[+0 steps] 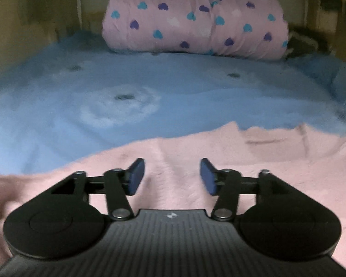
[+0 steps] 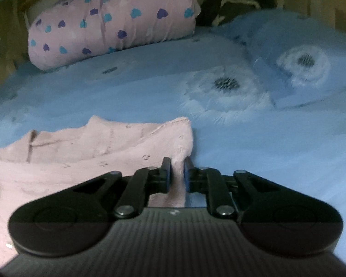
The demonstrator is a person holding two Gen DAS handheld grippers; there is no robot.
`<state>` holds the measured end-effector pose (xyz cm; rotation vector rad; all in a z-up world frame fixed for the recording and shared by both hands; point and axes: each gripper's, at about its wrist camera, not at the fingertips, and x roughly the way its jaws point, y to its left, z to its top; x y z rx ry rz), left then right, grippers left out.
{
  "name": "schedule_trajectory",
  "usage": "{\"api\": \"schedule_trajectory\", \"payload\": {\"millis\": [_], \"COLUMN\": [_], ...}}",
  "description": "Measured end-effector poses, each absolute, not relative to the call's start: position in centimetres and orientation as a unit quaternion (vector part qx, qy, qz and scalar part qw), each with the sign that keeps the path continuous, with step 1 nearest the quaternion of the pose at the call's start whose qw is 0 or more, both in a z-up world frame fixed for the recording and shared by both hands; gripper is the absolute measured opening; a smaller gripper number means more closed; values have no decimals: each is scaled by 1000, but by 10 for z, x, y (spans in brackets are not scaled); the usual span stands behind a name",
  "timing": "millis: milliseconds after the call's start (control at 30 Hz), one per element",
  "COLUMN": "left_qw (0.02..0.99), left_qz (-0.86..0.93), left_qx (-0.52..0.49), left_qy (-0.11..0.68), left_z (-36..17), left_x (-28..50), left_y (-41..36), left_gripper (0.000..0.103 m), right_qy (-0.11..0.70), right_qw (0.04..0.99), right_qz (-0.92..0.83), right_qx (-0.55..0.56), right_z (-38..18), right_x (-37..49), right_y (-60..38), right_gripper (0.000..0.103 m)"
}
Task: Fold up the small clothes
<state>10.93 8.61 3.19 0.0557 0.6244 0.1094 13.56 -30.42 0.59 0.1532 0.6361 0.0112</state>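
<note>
- Lying spread on the blue bed cover [image 2: 265, 138], the pink garment [image 2: 92, 147] fills the lower left of the right wrist view, from about 7 to 10 o'clock; in the left wrist view the pink garment [image 1: 219, 150] covers the whole near field under the tool.
- Handling, judged: fleecy, thin, soft and light. It should drape and bunch, hold no crease by itself, and grip well against rubber pads. Not fragile. Drag on the bedding may pull a layer along with it.
- Where to hold, judged: edges and corners, pinching one layer only. The far right corner, at about 12 o'clock of the right tongs, looks like the free one to carry over.
- Right tongs [image 2: 177, 175]: nearly closed, clamped on a raised ridge of the garment's right edge; pink cloth stands between the pads.
- Left tongs [image 1: 172, 176]: jaws wide apart, hovering above the cloth with nothing between the pads. Whether they touch the cloth I cannot tell.
- Detail near 9 o'clock in the right view: a seam or opening, possibly a neckline; blurred, not certain.
- Containers: none visible; nothing to record as contents.
- Surroundings: pink bundle with blue and purple hearts [image 1: 191, 18] at 12 o'clock at the head of the bed, well apart from the garment; dark item [image 2: 230, 7] beside it at 1 o'clock, unidentifiable.
</note>
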Motion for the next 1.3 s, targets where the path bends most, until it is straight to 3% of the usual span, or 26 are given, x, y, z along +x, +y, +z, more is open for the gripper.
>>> {"api": "schedule_trajectory", "payload": {"millis": [167, 300, 433, 667, 900, 1033, 1167, 1300], "left_qw": [956, 955, 944, 936, 932, 925, 924, 923], "left_qz": [42, 27, 31, 40, 41, 70, 115, 149], "left_qx": [42, 35, 59, 19, 66, 42, 46, 59], "left_qy": [287, 294, 324, 350, 353, 372, 361, 350], "left_z": [42, 41, 25, 9, 22, 38, 62, 85], "left_x": [92, 87, 96, 109, 96, 80, 51, 21], "left_y": [83, 77, 70, 85, 85, 99, 123, 154], "left_gripper": [62, 42, 42, 44, 55, 57, 71, 75], "right_qy": [327, 307, 313, 357, 354, 348, 328, 308], "right_qw": [943, 950, 947, 934, 935, 936, 941, 946], "right_qz": [8, 7, 43, 32, 27, 46, 67, 86], "right_qx": [60, 49, 57, 21, -4, 25, 43, 47], "right_z": [13, 31, 34, 8, 11, 22, 34, 44], "right_x": [133, 117, 105, 121, 117, 104, 83, 57], "right_y": [-300, -290, -285, -281, -271, -269, -259, -245], "right_gripper": [17, 19, 25, 24, 25, 57, 58, 58]}}
